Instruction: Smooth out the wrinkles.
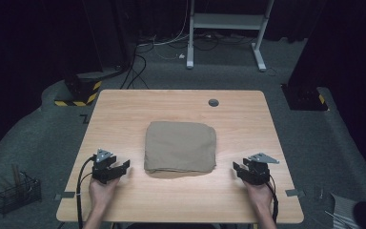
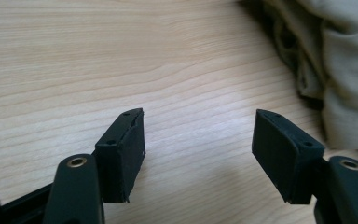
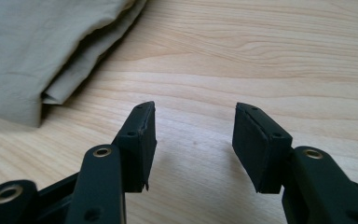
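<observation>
A folded beige cloth point(image 1: 180, 147), soft and creased with stacked layers at its near edge, lies mid-table on a pale wood-grain table point(image 1: 138, 105). The left gripper point(image 1: 122, 167) sits near its left side, the right gripper point(image 1: 237, 169) near its right. Both have matte black, blocky jaws spread apart, holding nothing. No writing is readable.

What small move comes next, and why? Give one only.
Probably bring both tools inward to the near corners of the folded beige cloth. The left tool and the right tool flank it with jaws open and empty over the bare wooden table, neither touching the fabric yet.
</observation>
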A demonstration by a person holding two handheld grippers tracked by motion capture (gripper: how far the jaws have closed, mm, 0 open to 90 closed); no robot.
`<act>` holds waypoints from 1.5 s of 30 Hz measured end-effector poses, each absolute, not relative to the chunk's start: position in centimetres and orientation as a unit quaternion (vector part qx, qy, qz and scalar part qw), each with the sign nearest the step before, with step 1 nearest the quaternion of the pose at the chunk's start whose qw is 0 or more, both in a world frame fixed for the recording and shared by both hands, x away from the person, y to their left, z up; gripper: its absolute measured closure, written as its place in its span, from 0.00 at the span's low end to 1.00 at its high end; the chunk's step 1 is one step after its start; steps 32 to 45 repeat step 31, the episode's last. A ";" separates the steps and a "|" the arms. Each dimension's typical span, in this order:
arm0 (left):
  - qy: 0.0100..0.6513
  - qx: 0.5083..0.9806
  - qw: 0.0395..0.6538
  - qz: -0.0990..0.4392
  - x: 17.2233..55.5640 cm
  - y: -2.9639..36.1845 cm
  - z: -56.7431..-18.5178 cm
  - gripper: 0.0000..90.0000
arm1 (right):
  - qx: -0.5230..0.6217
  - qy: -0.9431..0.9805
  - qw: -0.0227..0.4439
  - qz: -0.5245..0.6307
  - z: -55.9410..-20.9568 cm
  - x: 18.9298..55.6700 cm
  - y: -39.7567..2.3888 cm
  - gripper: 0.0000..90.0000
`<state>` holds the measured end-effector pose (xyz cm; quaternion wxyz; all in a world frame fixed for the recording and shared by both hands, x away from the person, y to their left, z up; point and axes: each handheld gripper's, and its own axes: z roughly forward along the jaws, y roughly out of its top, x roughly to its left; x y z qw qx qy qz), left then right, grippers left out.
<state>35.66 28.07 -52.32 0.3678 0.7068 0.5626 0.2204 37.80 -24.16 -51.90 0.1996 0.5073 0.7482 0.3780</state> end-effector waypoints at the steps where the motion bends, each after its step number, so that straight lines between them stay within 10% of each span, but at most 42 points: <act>1: 0.565 0.705 0.367 0.222 35.7 28.2 -52.4 0.39 | 0.511 0.745 0.200 0.379 -52.0 37.8 -24.3 0.54; 45: 0.564 0.715 0.323 0.255 36.0 27.4 -52.8 0.33 | 0.514 0.759 0.230 0.327 -52.3 37.9 -23.6 0.43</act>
